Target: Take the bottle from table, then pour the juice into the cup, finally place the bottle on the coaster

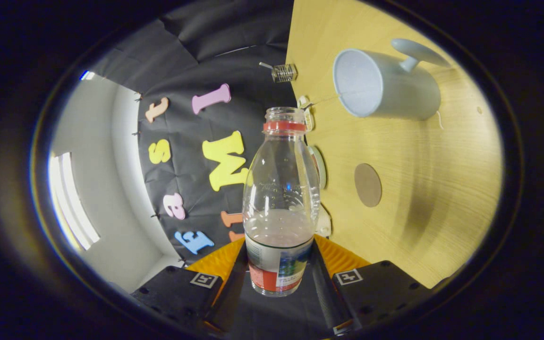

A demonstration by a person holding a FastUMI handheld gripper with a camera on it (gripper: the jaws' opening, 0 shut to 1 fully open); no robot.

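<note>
A light wooden worktop [418, 189] meets a black cloth wall [215, 52]. Beside the cloth is a plain white wall [111, 198] with a bright window [71, 203] letting light in.

The clear plastic bottle with a red neck ring [280, 198] sits between the fingers of the tool [279, 264], both pressing on its lower part. Beyond it, on the pale wooden worktop [442, 189], the round brown coaster [367, 184] lies near the bottle, and the white handled cup [385, 85] stands farther off, well apart from the coaster.
</note>
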